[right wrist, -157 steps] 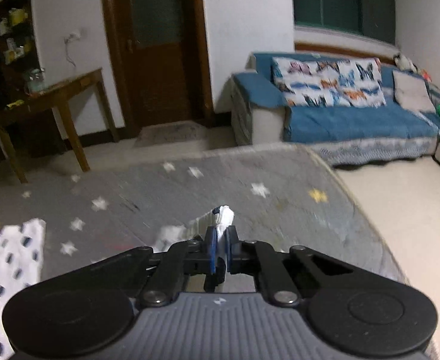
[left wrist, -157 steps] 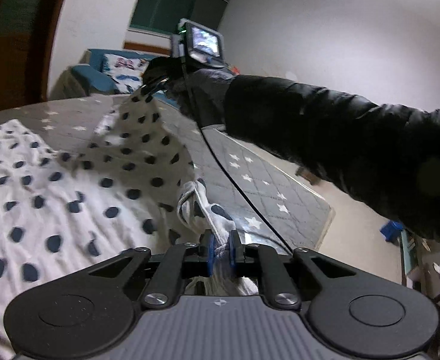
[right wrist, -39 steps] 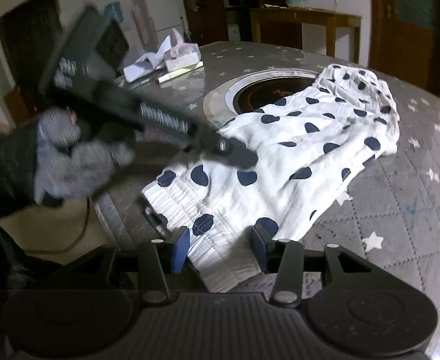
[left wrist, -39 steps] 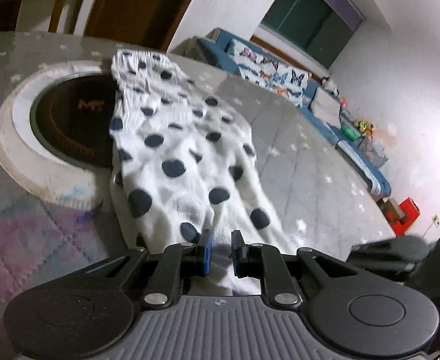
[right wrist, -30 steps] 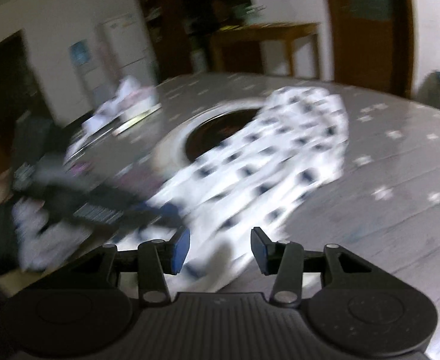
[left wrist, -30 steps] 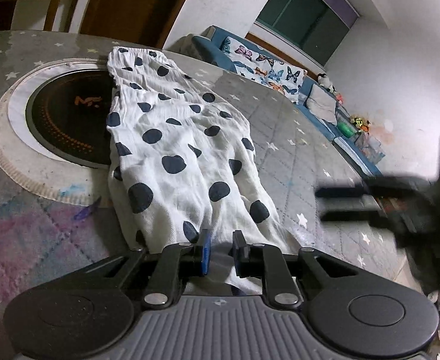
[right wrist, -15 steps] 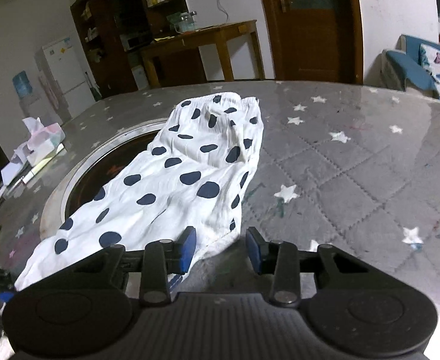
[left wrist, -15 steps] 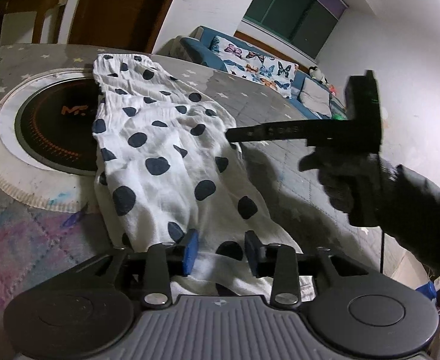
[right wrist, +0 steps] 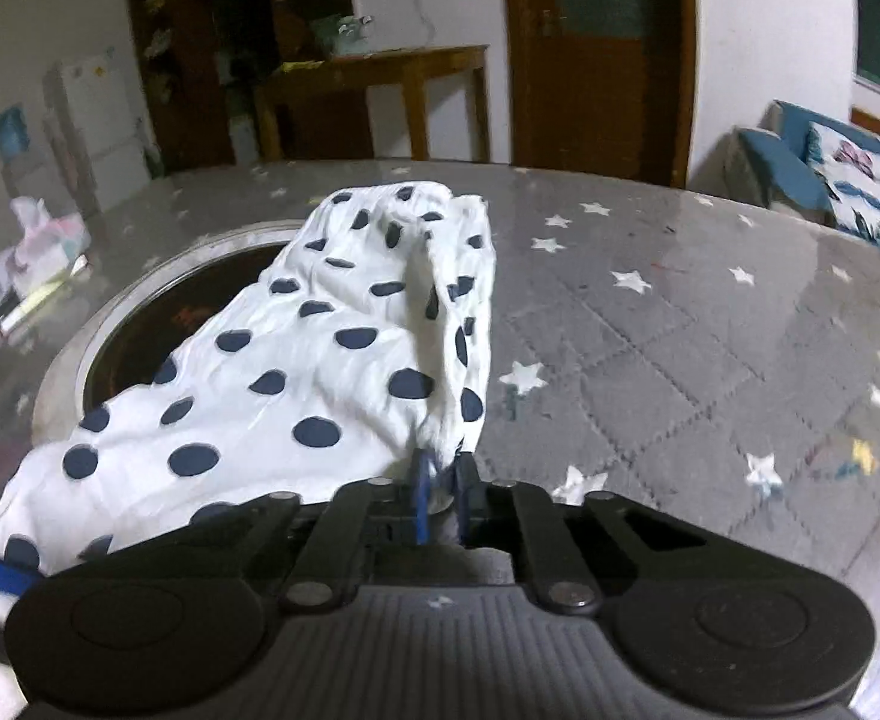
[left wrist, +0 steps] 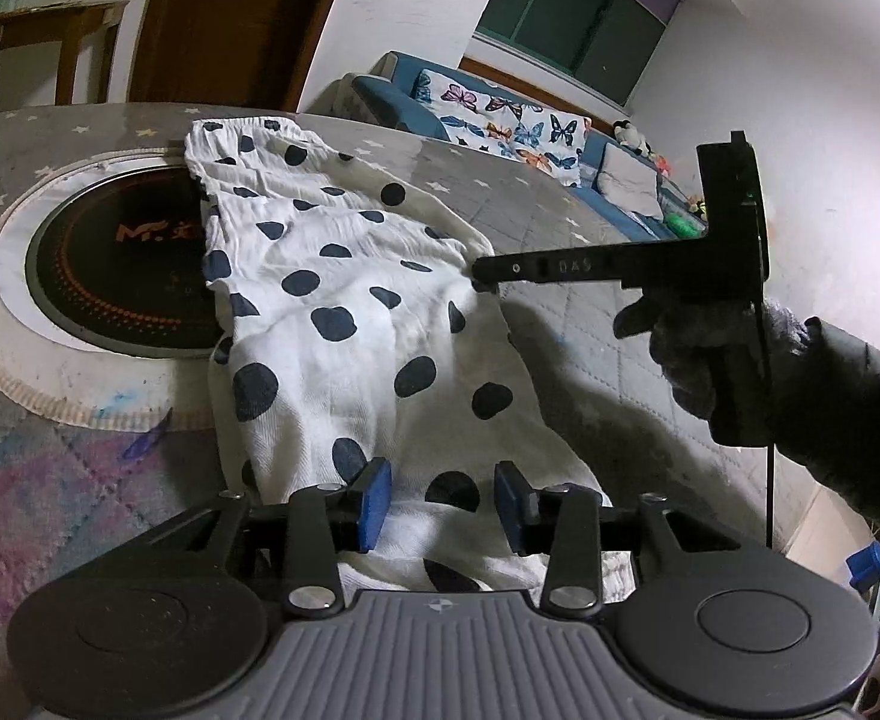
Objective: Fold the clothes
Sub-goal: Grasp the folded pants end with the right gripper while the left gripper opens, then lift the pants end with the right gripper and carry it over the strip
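Note:
A white garment with dark blue dots (left wrist: 344,324) lies lengthwise on the grey star-patterned table (left wrist: 559,222), its far end over a round inset hob (left wrist: 110,276). My left gripper (left wrist: 442,504) is open above the near hem; the cloth lies between the blue pads (left wrist: 374,501) without being pressed. In the right wrist view the garment (right wrist: 296,372) has its side edge pulled up into a ridge. My right gripper (right wrist: 442,495) is closing its jaws on that edge, and the pads pinch the cloth. The left wrist view shows the right gripper (left wrist: 481,279) at the garment's right side, held by a gloved hand (left wrist: 697,360).
The hob (right wrist: 140,348) is set into the table (right wrist: 679,330) left of the garment. Tissues and papers (right wrist: 38,240) lie at the far left. A wooden side table (right wrist: 380,78) and a door stand behind. A blue sofa (left wrist: 499,114) is beyond the table's far edge.
My left gripper has opened and let go of the near hem. My right gripper has swung over to the garment's side edge, dropped onto it and closed on the cloth.

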Demonstrator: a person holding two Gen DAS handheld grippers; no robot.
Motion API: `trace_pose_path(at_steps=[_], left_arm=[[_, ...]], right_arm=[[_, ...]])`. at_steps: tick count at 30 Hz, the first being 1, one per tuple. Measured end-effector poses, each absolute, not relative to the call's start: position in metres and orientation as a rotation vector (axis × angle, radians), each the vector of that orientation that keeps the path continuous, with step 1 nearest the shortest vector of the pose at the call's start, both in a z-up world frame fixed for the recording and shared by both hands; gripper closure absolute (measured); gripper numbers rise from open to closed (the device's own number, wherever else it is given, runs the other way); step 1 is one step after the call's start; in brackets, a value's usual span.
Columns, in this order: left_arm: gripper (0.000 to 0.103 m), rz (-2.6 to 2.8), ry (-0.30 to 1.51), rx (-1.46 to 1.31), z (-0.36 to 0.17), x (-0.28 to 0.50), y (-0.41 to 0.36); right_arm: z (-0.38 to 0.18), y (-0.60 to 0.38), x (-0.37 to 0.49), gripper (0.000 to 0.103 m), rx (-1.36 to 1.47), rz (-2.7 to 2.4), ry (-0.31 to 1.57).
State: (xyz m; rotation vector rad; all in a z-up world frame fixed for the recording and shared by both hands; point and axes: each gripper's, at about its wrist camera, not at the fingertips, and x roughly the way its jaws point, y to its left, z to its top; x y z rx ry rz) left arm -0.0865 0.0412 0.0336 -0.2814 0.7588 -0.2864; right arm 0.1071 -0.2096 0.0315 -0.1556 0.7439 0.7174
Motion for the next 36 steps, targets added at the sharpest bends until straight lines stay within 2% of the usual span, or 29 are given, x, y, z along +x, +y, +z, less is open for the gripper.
trace_pose_path(at_steps=[9, 17, 24, 29, 36], left_arm=[[0.060, -0.329, 0.676, -0.267, 0.063, -0.082, 0.037], [0.060, -0.264, 0.736, -0.291, 0.040, -0.050, 0.046], [0.057, -0.294, 0.753, -0.315, 0.031, -0.052, 0.049], [0.056, -0.302, 0.763, -0.344, 0.030, -0.048, 0.051], [0.056, -0.313, 0.772, -0.379, 0.030, -0.046, 0.056]], right_arm=[[0.064, -0.197, 0.101, 0.084, -0.157, 0.756, 0.633], [0.034, -0.162, 0.110, 0.084, -0.224, 0.829, 0.718], [0.049, -0.162, 0.150, 0.084, -0.160, 0.774, 0.719], [0.057, -0.122, 0.203, 0.084, -0.157, 0.789, 0.710], [0.035, -0.074, 0.265, 0.083, -0.184, 0.765, 0.750]])
